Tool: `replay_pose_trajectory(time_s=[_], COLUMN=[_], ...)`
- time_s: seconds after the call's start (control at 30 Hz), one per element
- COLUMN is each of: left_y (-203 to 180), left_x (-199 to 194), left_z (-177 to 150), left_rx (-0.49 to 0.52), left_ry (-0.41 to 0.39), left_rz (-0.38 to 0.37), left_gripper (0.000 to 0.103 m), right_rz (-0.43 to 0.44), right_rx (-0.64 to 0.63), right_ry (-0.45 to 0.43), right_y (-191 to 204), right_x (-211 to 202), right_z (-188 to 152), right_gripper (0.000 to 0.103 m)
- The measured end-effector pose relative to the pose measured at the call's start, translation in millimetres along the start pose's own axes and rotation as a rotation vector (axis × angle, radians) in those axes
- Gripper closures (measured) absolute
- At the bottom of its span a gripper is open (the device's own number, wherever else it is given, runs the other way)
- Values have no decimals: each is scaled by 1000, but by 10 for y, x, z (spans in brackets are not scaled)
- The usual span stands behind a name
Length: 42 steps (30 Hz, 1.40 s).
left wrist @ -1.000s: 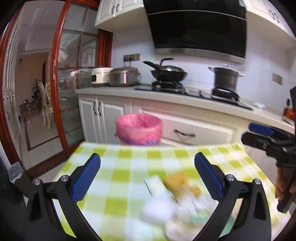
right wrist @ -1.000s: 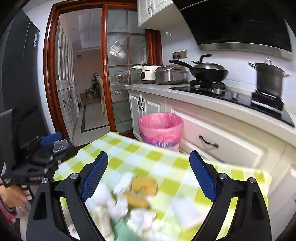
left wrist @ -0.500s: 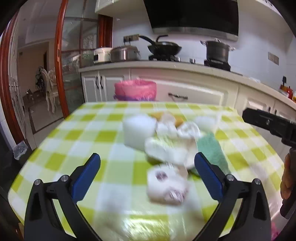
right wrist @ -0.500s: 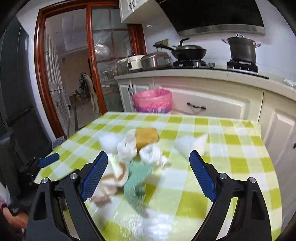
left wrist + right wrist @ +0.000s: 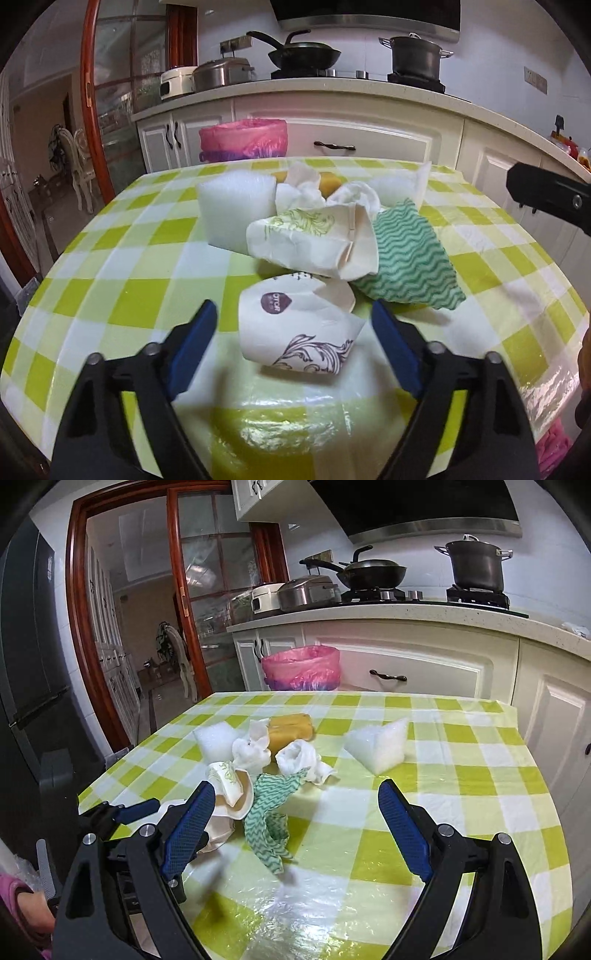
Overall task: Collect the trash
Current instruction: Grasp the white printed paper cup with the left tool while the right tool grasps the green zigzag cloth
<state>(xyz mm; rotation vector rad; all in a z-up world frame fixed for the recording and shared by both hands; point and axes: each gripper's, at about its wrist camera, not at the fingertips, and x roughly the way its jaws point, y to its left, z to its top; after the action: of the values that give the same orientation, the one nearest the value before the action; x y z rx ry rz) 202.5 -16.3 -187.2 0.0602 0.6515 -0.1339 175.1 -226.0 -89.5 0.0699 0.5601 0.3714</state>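
Trash pile [image 5: 325, 236], pink-lined bin [image 5: 243, 138] behind table [image 5: 110, 295]

A kitchen. White cabinets [image 5: 417, 657] with dark handles run under a pale countertop [image 5: 369, 618] from 10 to 3 o'clock. On it sit a hob with a wok [image 5: 369, 572] and a lidded pot [image 5: 476, 566], below a black range hood [image 5: 417, 506]. At 9 o'clock, a red-framed glass door [image 5: 218, 590] opens onto a dim room with a chair [image 5: 177, 657].
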Motion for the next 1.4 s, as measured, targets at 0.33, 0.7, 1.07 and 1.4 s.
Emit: replay_pose_trajectory(time_s=[0.33,0.7,1.07,1.4], left_y=[-13,333,483,434], left_x=[-75,-418,-297,-124], left_z=[-40,-178,-211,-210], left_rx=[58,4,-87,-101], left_ry=[-26,-92,-46,3], left_rz=[-17,-13,-62,-59], left_gripper=[54,84,49,50], right_rz=[16,39,37,58], right_rx=[-8,-12,-27,44], right_ry=[37,99,169,216], right_y=[114,352,436,214], right_x=[134,437,654,758], right_z=[-42,-71,-142,-233], right_gripper=[18,22,30,63])
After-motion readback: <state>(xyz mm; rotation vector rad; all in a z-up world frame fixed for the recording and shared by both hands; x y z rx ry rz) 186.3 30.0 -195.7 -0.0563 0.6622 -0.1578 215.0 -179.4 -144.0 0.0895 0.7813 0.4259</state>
